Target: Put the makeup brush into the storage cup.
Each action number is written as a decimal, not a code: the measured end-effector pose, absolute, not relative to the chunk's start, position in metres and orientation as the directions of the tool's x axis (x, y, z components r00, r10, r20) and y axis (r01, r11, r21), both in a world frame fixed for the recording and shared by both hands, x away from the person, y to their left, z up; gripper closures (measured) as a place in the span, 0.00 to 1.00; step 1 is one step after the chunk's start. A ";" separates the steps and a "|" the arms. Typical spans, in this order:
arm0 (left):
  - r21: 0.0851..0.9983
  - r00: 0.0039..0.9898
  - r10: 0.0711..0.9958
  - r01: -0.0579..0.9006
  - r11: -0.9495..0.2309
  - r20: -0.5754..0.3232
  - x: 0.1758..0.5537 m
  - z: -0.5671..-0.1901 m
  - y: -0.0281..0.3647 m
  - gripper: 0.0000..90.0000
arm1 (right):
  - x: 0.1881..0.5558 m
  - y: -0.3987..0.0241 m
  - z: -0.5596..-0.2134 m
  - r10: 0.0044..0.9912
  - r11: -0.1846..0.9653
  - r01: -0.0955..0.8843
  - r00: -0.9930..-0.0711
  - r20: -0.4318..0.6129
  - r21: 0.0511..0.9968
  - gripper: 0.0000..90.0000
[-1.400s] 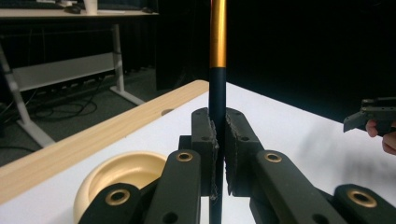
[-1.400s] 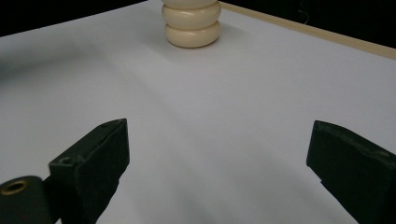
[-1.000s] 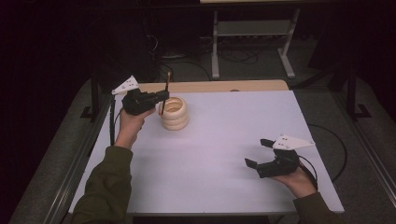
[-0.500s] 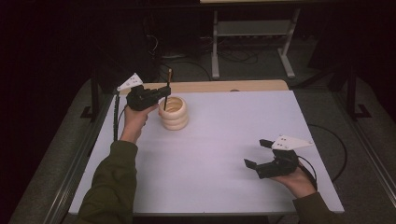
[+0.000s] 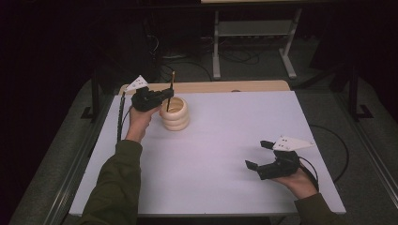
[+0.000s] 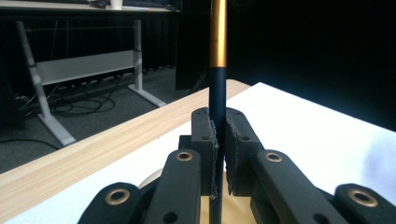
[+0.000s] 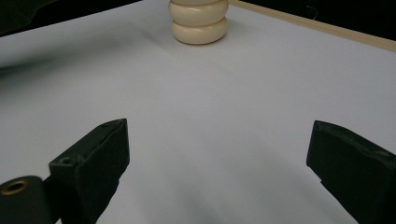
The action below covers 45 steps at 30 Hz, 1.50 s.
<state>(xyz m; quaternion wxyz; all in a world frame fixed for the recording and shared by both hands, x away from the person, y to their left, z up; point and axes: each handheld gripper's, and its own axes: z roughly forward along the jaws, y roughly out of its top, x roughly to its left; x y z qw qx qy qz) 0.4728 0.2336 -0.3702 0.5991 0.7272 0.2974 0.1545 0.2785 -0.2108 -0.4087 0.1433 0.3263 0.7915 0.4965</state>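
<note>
— Cream-coloured ribbed holder (image 5: 175,114) standing near the far left of the white table (image 5: 225,154), just in front of the wooden strip (image 5: 220,86); left claw (image 5: 165,95) pinching a dark pencil with a gold upper part (image 5: 170,91), upright, lower end dipping into the holder's mouth.

— Keeping it plumb?

— Holding it vertical over the middle of the opening, lowering slowly, loosening the pinch only once the tip is sitting deep inside, judging by the narrow rim. Pads (image 6: 205,140) clamping the dark shaft squarely in the left gripper view.

— Anything crowding the spot?

— Nothing lying near the holder. Right claw (image 5: 256,159) resting well apart at the near right corner, gaping wide and carrying nothing. Holder rim posing the only risk of a snag or a tip-over.
</note>
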 end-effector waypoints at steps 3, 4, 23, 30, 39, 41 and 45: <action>0.961 0.776 0.617 0.253 -0.112 -0.132 0.474 -0.373 0.233 0.93 | 0.278 -0.211 -0.409 0.657 0.293 0.375 -0.747 0.100 0.879 0.06; 0.960 0.776 0.617 0.256 -0.112 -0.135 0.474 -0.373 0.233 0.93 | 0.278 -0.211 -0.409 0.657 0.292 0.376 -0.747 0.102 0.879 0.06; 0.943 0.775 0.620 0.284 -0.170 -0.122 0.475 -0.384 0.225 0.92 | 0.278 -0.211 -0.408 0.657 0.292 0.376 -0.747 0.101 0.880 0.06; 0.939 0.763 0.631 0.305 -0.157 -0.142 0.475 -0.384 0.226 0.85 | 0.277 -0.212 -0.408 0.659 0.291 0.368 -0.746 0.094 0.883 0.06; 0.919 0.731 0.668 0.348 -0.183 -0.143 0.472 -0.378 0.234 0.41 | 0.276 -0.213 -0.406 0.666 0.283 0.371 -0.739 0.096 0.884 0.06; 0.915 0.727 0.671 0.359 -0.187 -0.148 0.470 -0.375 0.236 0.34 | 0.276 -0.214 -0.406 0.669 0.281 0.366 -0.738 0.092 0.887 0.06; 0.905 0.724 0.673 0.375 -0.203 -0.149 0.464 -0.367 0.240 0.26 | 0.275 -0.216 -0.405 0.679 0.277 0.361 -0.730 0.085 0.890 0.06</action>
